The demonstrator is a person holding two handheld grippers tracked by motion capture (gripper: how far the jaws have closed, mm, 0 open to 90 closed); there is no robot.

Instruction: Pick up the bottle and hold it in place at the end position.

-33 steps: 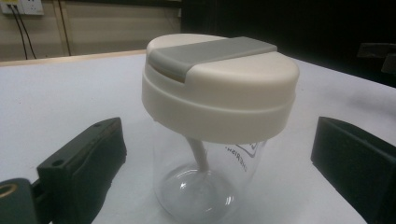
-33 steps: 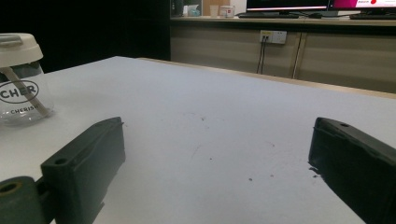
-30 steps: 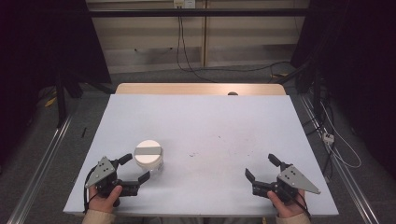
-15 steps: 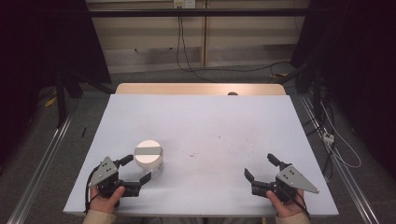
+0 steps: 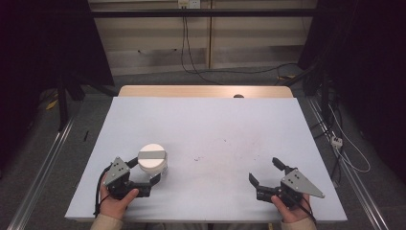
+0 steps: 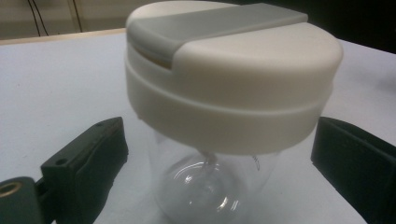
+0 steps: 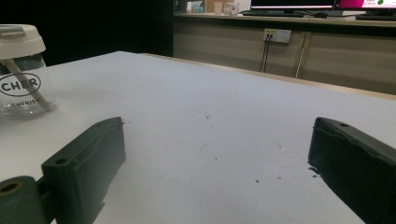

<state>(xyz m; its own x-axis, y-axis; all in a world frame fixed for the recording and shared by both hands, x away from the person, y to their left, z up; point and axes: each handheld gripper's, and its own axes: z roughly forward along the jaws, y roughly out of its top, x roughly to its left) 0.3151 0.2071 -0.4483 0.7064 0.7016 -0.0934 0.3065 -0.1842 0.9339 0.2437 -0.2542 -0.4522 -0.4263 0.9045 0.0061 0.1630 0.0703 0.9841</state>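
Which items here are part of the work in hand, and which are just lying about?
In the job:
- clear jar with a white and grey lid, standing between the open jaws of the left claw
- left claw

Not in use:
- right claw, open over bare table
- cables on the floor beyond the table

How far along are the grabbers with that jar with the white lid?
Early on. Done: the left gripper has its open jaws on either side of the clear jar. In hand: closing in, with gaps showing on both sides. Left: squeezing it; the white lid is on. The right gripper rests open, apart.
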